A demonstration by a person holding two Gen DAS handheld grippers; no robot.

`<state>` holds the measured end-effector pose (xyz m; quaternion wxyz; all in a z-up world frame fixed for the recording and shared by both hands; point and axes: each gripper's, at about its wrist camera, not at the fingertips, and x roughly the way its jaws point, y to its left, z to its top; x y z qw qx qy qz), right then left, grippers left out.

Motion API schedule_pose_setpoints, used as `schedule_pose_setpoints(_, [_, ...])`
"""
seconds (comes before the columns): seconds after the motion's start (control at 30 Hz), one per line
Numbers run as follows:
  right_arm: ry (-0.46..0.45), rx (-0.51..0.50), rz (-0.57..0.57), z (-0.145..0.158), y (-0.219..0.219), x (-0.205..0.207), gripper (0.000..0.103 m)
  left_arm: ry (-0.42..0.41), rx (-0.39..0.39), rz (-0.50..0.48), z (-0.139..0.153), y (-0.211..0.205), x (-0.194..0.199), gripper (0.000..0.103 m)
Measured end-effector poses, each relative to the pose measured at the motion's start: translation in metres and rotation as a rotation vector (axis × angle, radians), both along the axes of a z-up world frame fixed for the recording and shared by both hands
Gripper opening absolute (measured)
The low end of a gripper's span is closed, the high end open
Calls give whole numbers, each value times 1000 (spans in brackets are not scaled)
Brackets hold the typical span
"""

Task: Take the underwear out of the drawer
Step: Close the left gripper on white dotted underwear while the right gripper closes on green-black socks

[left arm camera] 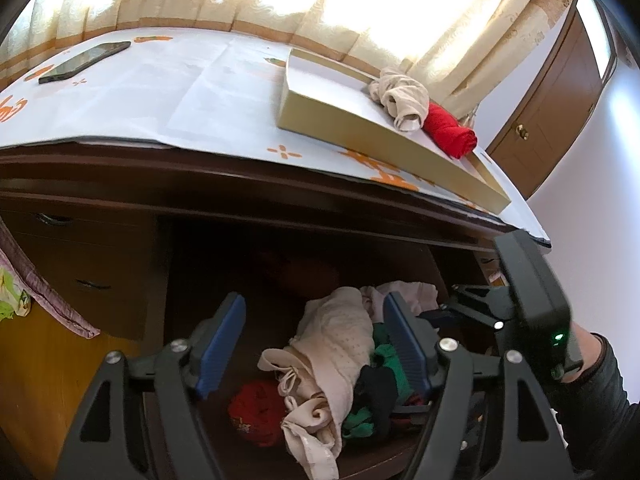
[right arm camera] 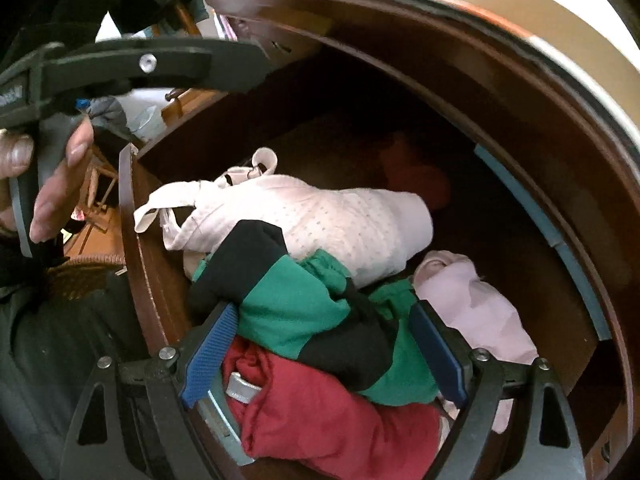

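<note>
No text can be read with certainty in either view. The red garment (left arm camera: 253, 414) in the drawer carries a small pale printed mark, possibly characters, too blurred to make out. The white cloth (left arm camera: 168, 92) covering the dresser top bears orange motifs: a cross-shaped sign near its front edge and, at the far left edge, a cropped orange shape that may be lettering. The body of the left gripper (right arm camera: 8, 98), as the right wrist view shows it, has a cropped, illegible pale marking.
</note>
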<state>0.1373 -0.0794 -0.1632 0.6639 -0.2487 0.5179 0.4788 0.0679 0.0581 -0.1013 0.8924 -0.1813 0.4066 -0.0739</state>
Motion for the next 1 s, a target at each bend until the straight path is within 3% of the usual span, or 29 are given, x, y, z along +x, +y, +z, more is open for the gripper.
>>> schedule_pose_setpoints(0.1, [19, -8, 7, -10, 4, 2, 88, 4, -1, -4, -1, 0, 0, 73])
schedule_pose_setpoints(0.23, [56, 18, -1, -9, -2, -3, 48, -4, 2, -9, 2, -1, -1, 73])
schedule_pose_setpoints(0.4, [17, 86, -67, 2, -18, -9, 29, 5, 2, -13, -1, -3, 0, 73])
schedule_pose_setpoints(0.7, [38, 270, -365, 22, -77, 7, 25, 22, 46, -32, -9, -17, 5, 73])
schedule_pose_setpoints(0.83, [31, 245, -481, 11, -94, 27, 25, 54, 126, -87, -15, -35, 14, 73])
schedule_pose_setpoints(1.0, [69, 229, -507, -1, -99, 38, 28, 121, 235, -187, -26, -59, 27, 73])
